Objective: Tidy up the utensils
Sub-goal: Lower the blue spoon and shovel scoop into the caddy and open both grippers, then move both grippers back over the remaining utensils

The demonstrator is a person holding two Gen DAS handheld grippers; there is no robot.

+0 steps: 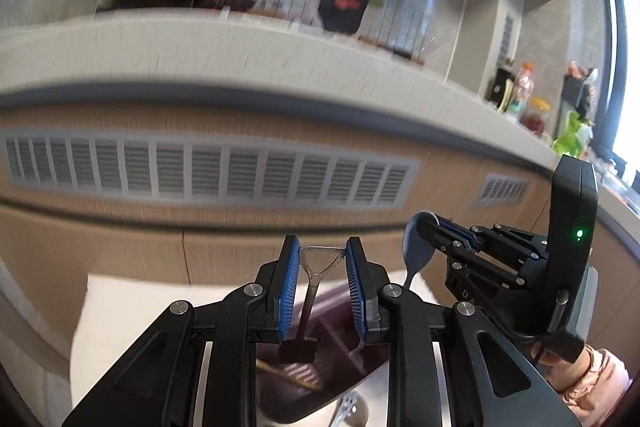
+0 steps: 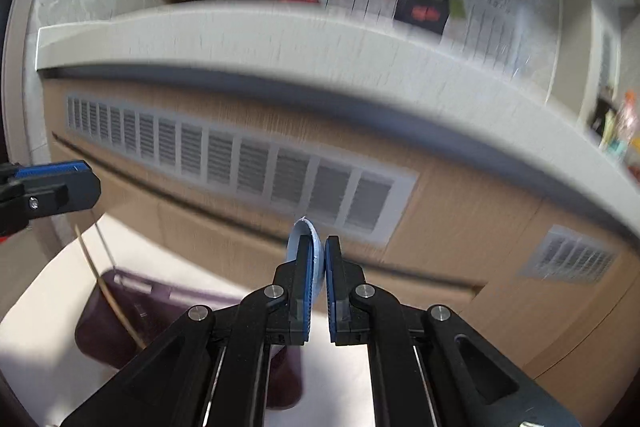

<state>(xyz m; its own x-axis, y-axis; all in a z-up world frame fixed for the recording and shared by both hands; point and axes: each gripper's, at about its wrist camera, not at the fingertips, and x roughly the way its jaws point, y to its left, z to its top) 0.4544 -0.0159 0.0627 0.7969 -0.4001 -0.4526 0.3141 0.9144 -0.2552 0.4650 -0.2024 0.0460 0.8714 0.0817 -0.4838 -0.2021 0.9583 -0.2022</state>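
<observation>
Metal, thin and stiff, the peeler [image 1: 316,269] hangs handle-down over the purple utensil tray [image 1: 320,367], its Y-shaped head wedged across the pads of the left gripper [image 1: 322,259]; it looks light but slick, so the narrow head is a poor hold and the flat handle would be surer. The pale blue spoon [image 2: 308,251] is pinched by its bowl in the nearly closed right gripper [image 2: 316,267], handle dangling toward the tray, likely light, rigid plastic that could pivot.

A pale countertop [image 1: 240,43] is seen above wood cabinets with louvred vents [image 1: 208,171]; a bright window [image 1: 628,75] lies rightward.
</observation>
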